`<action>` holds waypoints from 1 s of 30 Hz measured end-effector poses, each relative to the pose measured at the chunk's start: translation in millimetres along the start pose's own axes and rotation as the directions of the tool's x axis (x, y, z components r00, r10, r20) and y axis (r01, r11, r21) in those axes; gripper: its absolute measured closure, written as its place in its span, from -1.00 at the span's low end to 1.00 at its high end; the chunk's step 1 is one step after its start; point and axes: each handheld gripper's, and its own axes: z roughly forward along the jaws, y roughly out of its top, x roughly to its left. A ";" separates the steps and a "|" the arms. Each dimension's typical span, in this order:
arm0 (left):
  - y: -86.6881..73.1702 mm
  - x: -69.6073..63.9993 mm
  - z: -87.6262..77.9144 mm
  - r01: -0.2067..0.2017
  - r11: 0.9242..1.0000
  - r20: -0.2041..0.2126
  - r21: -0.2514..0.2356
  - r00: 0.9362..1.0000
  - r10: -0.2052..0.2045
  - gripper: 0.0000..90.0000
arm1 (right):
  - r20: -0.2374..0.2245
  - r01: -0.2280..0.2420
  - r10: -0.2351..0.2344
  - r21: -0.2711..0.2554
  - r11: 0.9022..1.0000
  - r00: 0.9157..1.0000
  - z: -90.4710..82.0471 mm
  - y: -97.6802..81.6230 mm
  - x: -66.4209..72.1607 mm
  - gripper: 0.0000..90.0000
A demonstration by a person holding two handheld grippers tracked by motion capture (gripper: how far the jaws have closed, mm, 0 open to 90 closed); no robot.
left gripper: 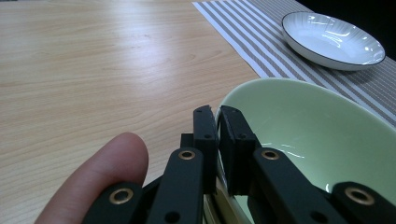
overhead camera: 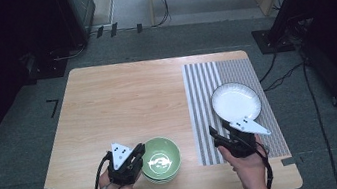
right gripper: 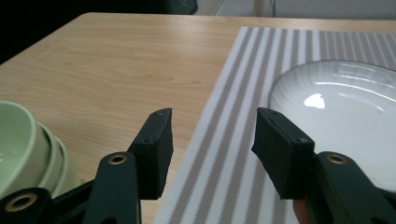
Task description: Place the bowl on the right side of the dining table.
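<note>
Near the middle of the counter's (overhead camera: 122, 101) front edge stands a stack of green bowls (overhead camera: 161, 159); the right claw's view shows the rims of the lower ones nested under the top one. The left claw (overhead camera: 137, 155) is at the stack's left side, its jaws pinched together on the rim of the top bowl (left gripper: 308, 126), one jaw inside the rim and the other outside, with almost no gap between them. A fingertip (left gripper: 100, 175) of the left hand shows beside the claw in its own view. The right claw (overhead camera: 219, 135) is over the front part of the striped mat (overhead camera: 205, 114) that covers the right end of the counter. Its jaws stand about half open, with nothing between them, and only the mat's stripes show in the gap. A white plate (overhead camera: 236, 101) with a dark rim lies on the mat just beyond the right claw, towards the counter's right edge, apart from the bowls. The right claw's jaws are short of the plate's near rim and do not touch it.
</note>
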 end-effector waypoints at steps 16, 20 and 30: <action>-1.0 1.3 -0.9 -0.009 1.000 0.009 -0.005 1.000 0.009 0.91 | -0.165 0.035 -0.033 0.007 0.999 0.986 7.0 14.6 43.4 0.03; -1.1 2.1 -1.0 -0.009 1.000 0.016 -0.007 1.000 0.010 0.91 | -0.192 0.051 -0.047 0.016 0.999 0.980 6.0 12.8 53.8 -0.04; 3.1 5.0 -7.6 0.002 0.999 0.036 -0.034 0.999 -0.001 0.95 | -0.232 0.063 -0.059 0.010 0.998 0.971 1.5 11.9 73.3 0.07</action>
